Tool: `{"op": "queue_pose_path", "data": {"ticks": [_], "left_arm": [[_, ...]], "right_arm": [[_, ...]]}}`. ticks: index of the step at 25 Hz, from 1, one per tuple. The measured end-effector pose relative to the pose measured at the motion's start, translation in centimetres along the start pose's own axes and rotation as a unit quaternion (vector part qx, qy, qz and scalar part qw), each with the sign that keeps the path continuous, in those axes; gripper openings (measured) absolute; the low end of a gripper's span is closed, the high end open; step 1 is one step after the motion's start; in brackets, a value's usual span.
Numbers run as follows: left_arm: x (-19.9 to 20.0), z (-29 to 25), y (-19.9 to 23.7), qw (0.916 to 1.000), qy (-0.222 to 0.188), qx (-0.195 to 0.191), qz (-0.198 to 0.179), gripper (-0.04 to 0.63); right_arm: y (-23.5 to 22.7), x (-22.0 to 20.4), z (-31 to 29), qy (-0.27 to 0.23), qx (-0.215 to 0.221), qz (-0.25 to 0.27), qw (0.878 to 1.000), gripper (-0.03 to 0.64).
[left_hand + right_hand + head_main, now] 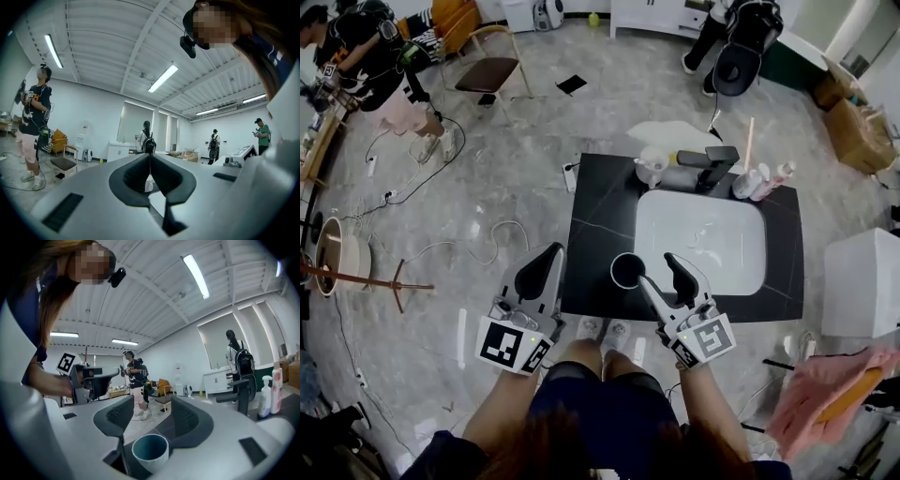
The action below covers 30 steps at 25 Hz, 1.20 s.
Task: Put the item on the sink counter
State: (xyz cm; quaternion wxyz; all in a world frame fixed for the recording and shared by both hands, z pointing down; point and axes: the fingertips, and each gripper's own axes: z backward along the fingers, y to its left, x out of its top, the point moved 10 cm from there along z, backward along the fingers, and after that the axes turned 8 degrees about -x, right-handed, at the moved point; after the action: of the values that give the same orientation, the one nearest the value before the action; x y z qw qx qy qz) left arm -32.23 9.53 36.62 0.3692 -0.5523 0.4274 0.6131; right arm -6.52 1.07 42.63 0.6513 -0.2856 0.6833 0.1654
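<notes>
A teal-lined white cup (627,270) stands upright on the black sink counter (600,225), near its front left edge. My right gripper (662,275) is open just beside the cup. In the right gripper view the cup (150,451) sits low between the two spread fingers (112,417), and no pad presses on it. My left gripper (540,272) is shut and empty, held left of the counter's edge. In the left gripper view its pads (150,169) meet with nothing between them.
A white basin (701,239) fills the counter's middle, with a black faucet (717,164), bottles (767,180) and a white jug (652,167) behind it. A white box (861,281) and pink cloth (825,394) lie to the right. Cables cross the floor at left, and people stand further off.
</notes>
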Motion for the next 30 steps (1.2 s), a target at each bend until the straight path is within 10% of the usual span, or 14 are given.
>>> {"op": "queue_pose_path", "data": {"ticks": [14,30], "left_arm": [[-1.9,-3.7,5.3,0.9996,0.027,-0.002,0.011,0.023],[-1.8,-4.9,7.6,0.9992,0.032,-0.021,0.011,0.023]], "right_arm": [[2.0,-8.8,-6.4,0.085,-0.054,0.02,0.995,0.47],[1.7,-10.3,-7.6,0.129,-0.066,0.046,0.988,0.405]]}}
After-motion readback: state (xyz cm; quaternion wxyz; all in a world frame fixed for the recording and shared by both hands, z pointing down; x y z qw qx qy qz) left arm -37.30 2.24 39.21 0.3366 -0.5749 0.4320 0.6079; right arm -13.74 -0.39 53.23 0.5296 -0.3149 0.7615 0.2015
